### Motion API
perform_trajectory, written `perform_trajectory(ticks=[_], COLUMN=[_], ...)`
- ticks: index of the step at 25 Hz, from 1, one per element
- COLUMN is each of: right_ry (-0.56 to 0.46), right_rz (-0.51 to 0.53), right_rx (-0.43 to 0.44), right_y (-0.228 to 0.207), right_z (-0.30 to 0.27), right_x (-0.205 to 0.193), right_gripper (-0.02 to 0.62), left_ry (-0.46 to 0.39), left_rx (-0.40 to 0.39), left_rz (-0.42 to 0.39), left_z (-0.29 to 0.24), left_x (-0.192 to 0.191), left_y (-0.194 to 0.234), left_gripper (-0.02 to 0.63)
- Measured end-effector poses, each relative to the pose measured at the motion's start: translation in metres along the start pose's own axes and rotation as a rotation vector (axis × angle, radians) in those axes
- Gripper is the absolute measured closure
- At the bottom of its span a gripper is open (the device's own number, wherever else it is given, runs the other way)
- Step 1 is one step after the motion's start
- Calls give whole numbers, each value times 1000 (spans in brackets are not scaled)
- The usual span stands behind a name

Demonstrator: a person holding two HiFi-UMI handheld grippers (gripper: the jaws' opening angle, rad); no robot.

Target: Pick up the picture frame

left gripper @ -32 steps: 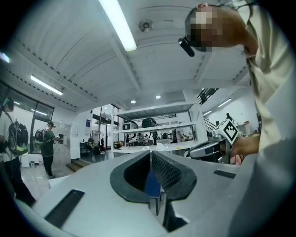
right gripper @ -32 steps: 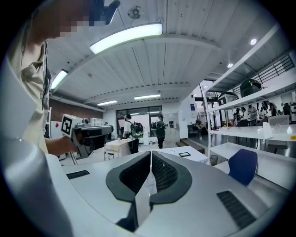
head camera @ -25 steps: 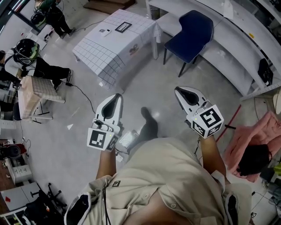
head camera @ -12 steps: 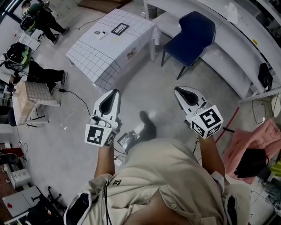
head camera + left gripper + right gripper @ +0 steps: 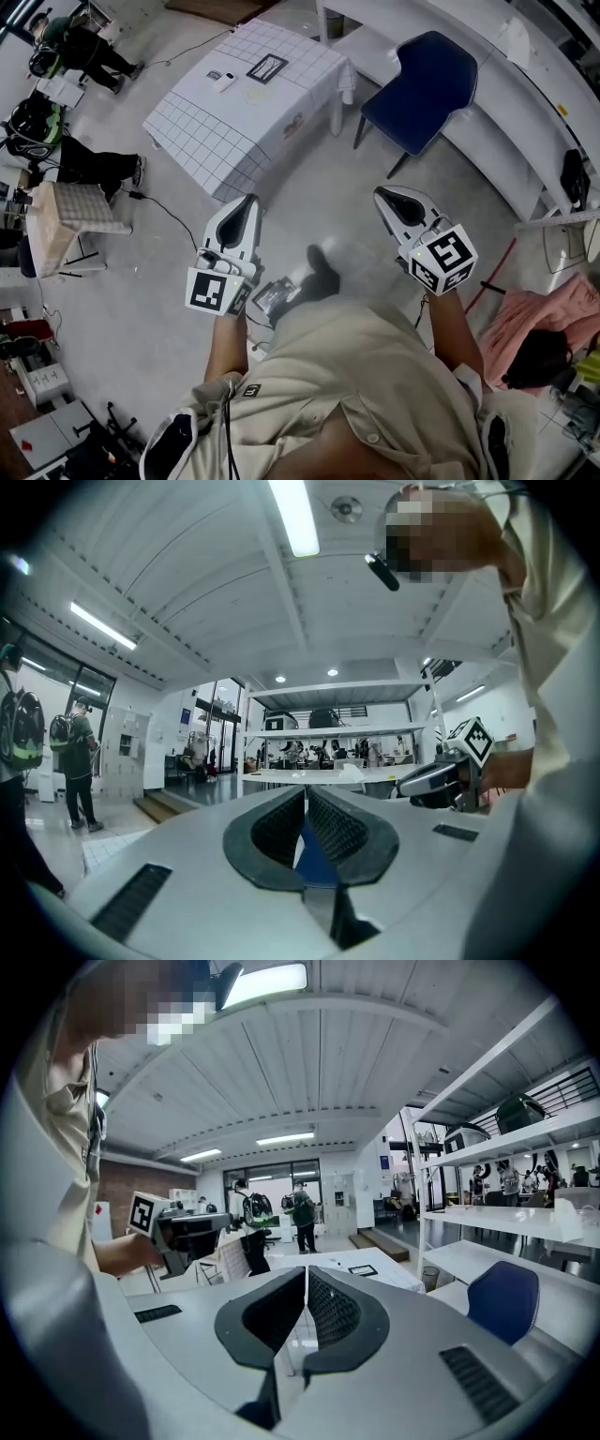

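Although it is small in the head view, the picture frame (image 5: pixel 266 67) can be made out as a dark-bordered rectangle lying flat on the table (image 5: pixel 202 131), which is covered with a grid-patterned cloth. It sits toward the table's far end, and its long axis seems to slant from lower left to upper right in that view. Which way its top points I cannot tell. In the right gripper view the frame shows as a thin dark rectangle on the tabletop. Just left of it on the cloth lies a small light object (image 5: pixel 225 81). A blue chair (image 5: pixel 422 80) stands to the right of the table, beside a white counter (image 5: pixel 506 103). Well apart from the table, over the bare floor, the left gripper (image 5: pixel 250 200) has its jaws pressed together on nothing. The right gripper (image 5: pixel 381 193) is likewise closed and empty. Both are held in front of the person's body.
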State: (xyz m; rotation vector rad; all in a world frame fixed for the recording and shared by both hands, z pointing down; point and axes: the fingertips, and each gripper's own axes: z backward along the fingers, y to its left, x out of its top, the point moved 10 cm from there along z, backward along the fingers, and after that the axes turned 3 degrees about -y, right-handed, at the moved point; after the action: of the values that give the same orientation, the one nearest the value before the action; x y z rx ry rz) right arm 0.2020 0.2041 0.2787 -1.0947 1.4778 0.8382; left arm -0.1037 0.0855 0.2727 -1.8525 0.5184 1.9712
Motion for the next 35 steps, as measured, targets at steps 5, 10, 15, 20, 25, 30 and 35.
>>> perform_trajectory(ticks=[5, 10, 15, 20, 25, 30, 35], right_ry=[30, 21, 28, 4, -34, -106, -100], right_rz=[17, 42, 36, 34, 48, 88, 90], right_rx=[5, 22, 64, 64, 66, 94, 120], right_y=[-17, -41, -53, -72, -99, -126, -161], right_z=[-66, -123, -168, -200, -229, -264, -309], right_x=[18, 30, 28, 31, 38, 51, 59], right_gripper=[568, 568, 568, 568, 568, 568, 568], left_ry=[-17, -56, -69, -61, -72, -87, -62], left_rx=[15, -7, -18, 14, 61, 122, 159], left_rz=[22, 18, 12, 31, 8, -2, 23], left_z=[-28, -66, -87, -94, -104, -125, -160], left_x=[-7, -7, -6, -11, -10, -14, -24], left_y=[69, 109, 128, 148, 167, 191, 220], left_gripper=[580, 580, 580, 580, 580, 580, 580])
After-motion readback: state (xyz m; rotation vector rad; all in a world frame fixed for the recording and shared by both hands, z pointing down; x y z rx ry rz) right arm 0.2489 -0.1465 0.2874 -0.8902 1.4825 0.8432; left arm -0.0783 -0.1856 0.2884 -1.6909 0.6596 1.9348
